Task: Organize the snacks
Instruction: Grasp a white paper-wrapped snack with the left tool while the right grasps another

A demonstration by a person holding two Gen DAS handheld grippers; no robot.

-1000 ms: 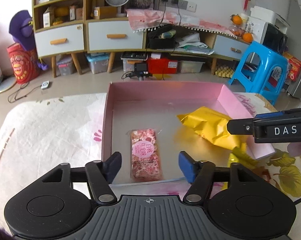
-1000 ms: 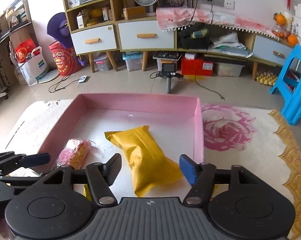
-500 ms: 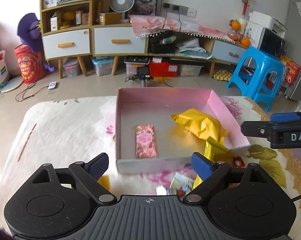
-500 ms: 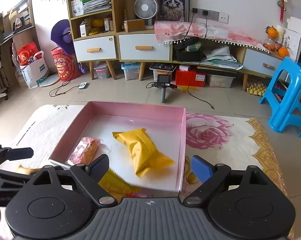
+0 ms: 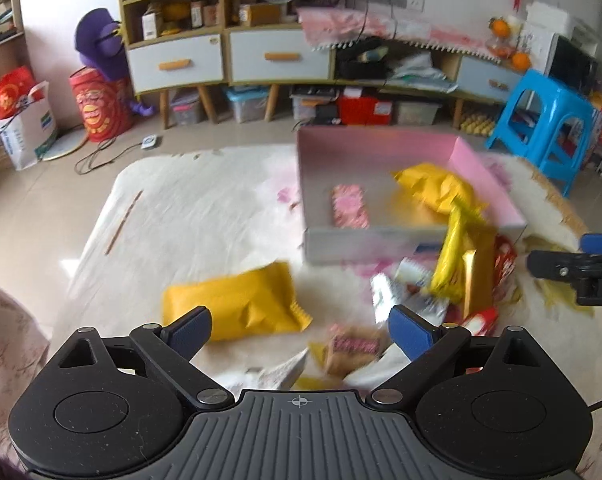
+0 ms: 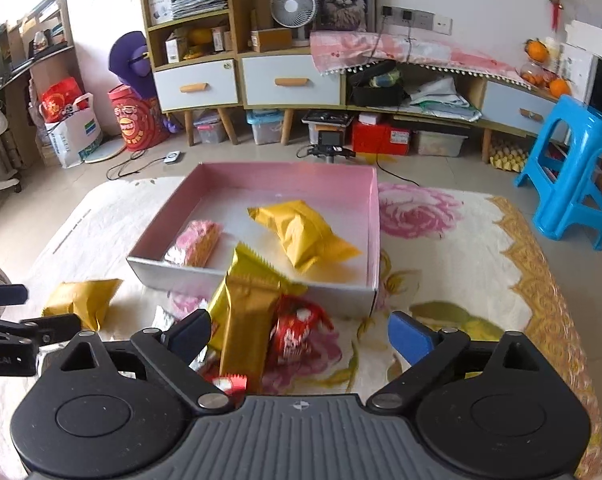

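pink tray (image 6: 375, 216): holds a yellow packet (image 6: 303, 230) and a pink bar (image 6: 197, 242). loose snack heap (image 6: 257, 316) just before it on the floral cloth (image 6: 461, 272). my left gripper (image 5: 300, 330) and right gripper (image 6: 300, 330): jaws just opened wide, nothing between them.

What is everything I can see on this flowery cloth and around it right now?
box: one, pink, on the cloth.
yellow packets in box: one.
pink bar: one, in box beside it.
yellow packet: one, on cloth left of box.
snack pile: several, gold, yellow, red, silver, before the box's near wall.
stool: one, blue, on floor.
fan: one, white, on cabinet.
left gripper: open, empty.
right gripper: open, empty.
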